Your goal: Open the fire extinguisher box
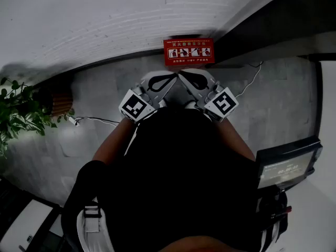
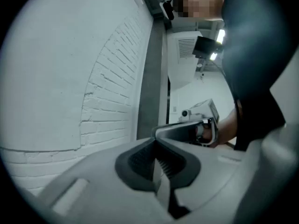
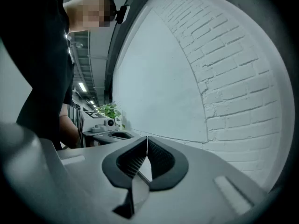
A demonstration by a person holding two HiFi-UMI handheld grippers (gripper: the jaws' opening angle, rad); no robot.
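Observation:
The red fire extinguisher box [image 1: 188, 52] stands low on the floor against the white brick wall [image 1: 105, 20], its top label facing up. I hold both grippers in front of my chest, above and short of the box, tips angled toward each other. My left gripper [image 1: 174, 77] [image 2: 155, 142] is shut with nothing between its pads. My right gripper [image 1: 181, 74] [image 3: 147, 139] is also shut and empty. Neither touches the box. Both gripper views look along the wall, and the box is not in them.
A potted plant [image 1: 17, 112] stands at the left beside a white cable [image 1: 97, 120] on the grey floor. A dark device with a screen [image 1: 287, 167] sits at the right. A second cable [image 1: 253, 79] runs near the wall's dark base.

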